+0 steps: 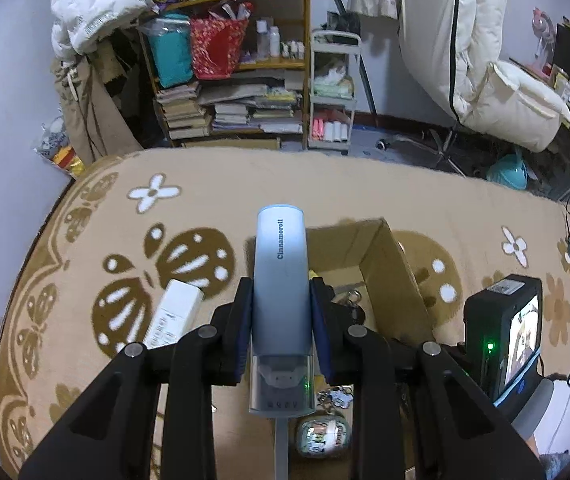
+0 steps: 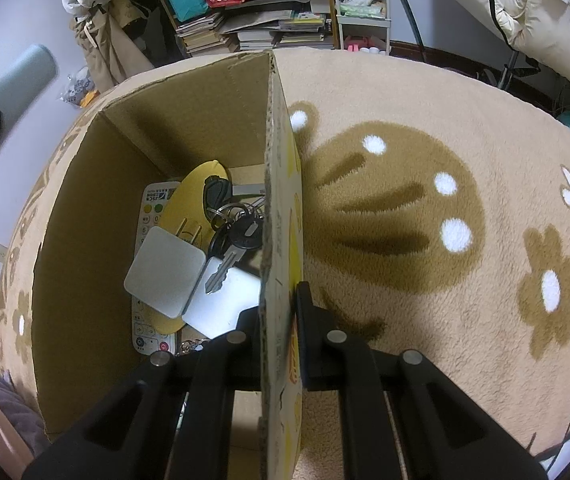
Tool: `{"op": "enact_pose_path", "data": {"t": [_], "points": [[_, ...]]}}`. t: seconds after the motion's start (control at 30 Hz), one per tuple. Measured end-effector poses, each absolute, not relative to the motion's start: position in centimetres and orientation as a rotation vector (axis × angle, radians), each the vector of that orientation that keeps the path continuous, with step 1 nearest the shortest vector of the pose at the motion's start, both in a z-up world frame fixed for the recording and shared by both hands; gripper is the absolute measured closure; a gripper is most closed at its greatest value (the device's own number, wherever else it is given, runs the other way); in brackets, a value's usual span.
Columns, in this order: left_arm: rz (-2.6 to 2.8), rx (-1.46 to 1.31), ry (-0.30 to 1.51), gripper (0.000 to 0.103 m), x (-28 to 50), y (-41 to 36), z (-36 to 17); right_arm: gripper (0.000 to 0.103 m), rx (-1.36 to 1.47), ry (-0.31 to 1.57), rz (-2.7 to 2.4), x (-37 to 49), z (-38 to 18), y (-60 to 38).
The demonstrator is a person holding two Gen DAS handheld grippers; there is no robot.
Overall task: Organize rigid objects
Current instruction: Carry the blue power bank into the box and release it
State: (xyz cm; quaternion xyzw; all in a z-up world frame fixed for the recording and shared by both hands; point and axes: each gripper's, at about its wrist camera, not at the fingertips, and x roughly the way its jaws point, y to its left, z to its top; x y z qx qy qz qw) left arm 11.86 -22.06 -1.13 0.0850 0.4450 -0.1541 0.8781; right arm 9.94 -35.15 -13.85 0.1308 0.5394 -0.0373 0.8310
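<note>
The left tongs (image 1: 281, 300) are clamped on a pale blue cylindrical case (image 1: 280, 280) marked "Cinnamoroll", one blue-padded finger (image 1: 245, 312) pressing each side of its body. The case points away from the camera, its clear-capped end nearest the lens and its rounded far end raised above the near left corner of the cardboard box (image 1: 385, 256). Beneath the tongs a small round keychain trinket (image 1: 323, 432) lies on the blanket (image 1: 85, 240), and to the left of the tongs a white rectangular box (image 1: 173, 314) rests on the blanket's brown butterfly pattern. At the right edge the other handheld unit with its small lit screen (image 1: 521, 328) shows beside the cardboard box.

The right tongs (image 2: 279, 320) are closed on the box's right wall (image 2: 277, 200), one finger inside and one outside, the cardboard edge running straight up between them. Inside the box lie a bunch of keys (image 2: 237, 232) with a black fob, a grey square pad (image 2: 165, 272), a white flat slab (image 2: 225, 300) under the key tip, a yellow oval item (image 2: 193, 196) and a white remote control (image 2: 157, 200) underneath. The box sits on the tan flowered blanket, which covers a bed. Beyond the bed stand a cluttered wooden bookshelf (image 1: 237, 80) and a white trolley (image 1: 333, 92)
</note>
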Motion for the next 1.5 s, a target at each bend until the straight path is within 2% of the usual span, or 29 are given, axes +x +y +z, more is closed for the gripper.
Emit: {"op": "enact_pose_path", "data": {"t": [0.5,0.93,1.07,1.5], "points": [[-0.38,0.276,1.018,0.077,11.0,-25.5,-5.8,0.092,0.279,1.144,-0.077,10.0,-13.9,-35.2],[-0.357,0.321,1.079,0.077,10.9,-25.5,-8.2,0.092,0.274,1.144,-0.077,10.1,-13.8,-35.0],[-0.34,0.356,1.018,0.077,10.5,-25.8,-7.2,0.092,0.266,1.143,-0.077,10.1,-13.7,-34.7],[-0.327,0.356,0.992,0.076,10.8,-23.3,-4.6,0.092,0.275,1.143,-0.075,9.9,-13.8,-35.1]]}}
